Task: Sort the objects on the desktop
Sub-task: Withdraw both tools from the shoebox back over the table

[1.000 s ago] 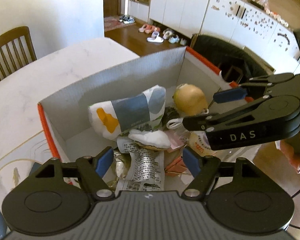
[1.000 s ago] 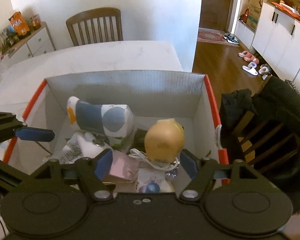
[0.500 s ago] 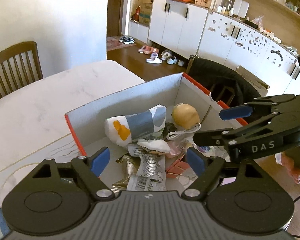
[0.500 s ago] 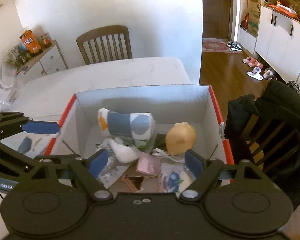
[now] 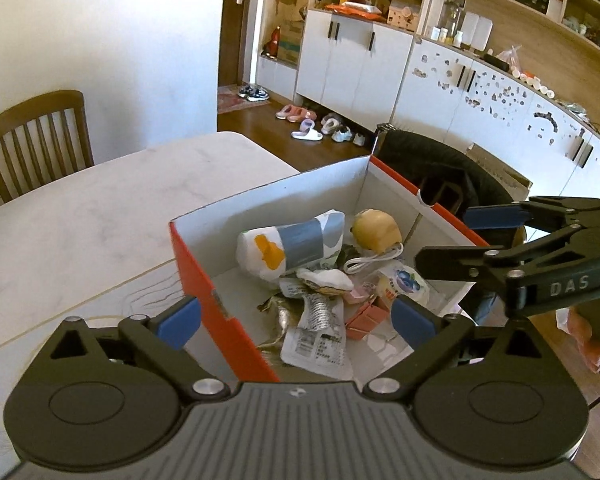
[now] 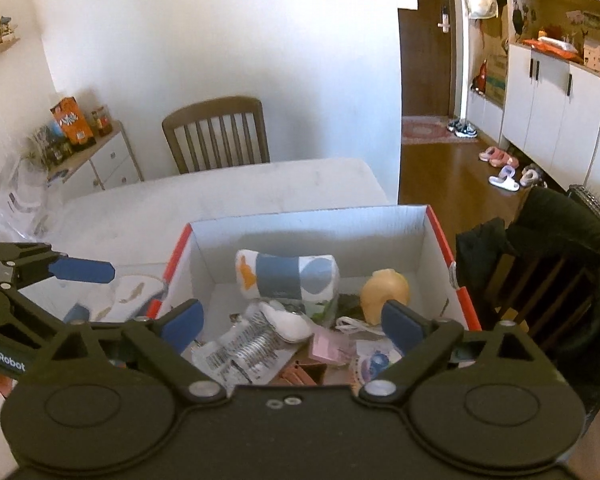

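Observation:
An orange-edged cardboard box (image 5: 188, 256) (image 6: 436, 232) stands on the white table. It holds a patterned white, grey and orange pouch (image 5: 292, 242) (image 6: 286, 274), a yellow round object (image 5: 376, 230) (image 6: 384, 290), a white cable (image 5: 374, 260), silvery wrappers (image 5: 318, 328) (image 6: 244, 350), pink packets (image 5: 366, 316) (image 6: 328, 344) and a blueberry-print packet (image 5: 404, 284). My left gripper (image 5: 296, 318) hovers above the box's near left corner, its jaws opening with nothing gripped. My right gripper (image 6: 292, 322) hovers over the box's near side, jaws opening, nothing gripped.
A wooden chair (image 5: 36, 140) (image 6: 216, 134) stands at the table's far end. A chair draped with a dark coat (image 6: 540, 272) (image 5: 440, 168) sits right of the box. A patterned mat (image 6: 128, 296) lies left of the box. A low cabinet with snacks (image 6: 84, 148) stands far left.
Both grippers have risen and drawn back from the box, so its contents look smaller and lower. Both sets of jaws have spread wider.

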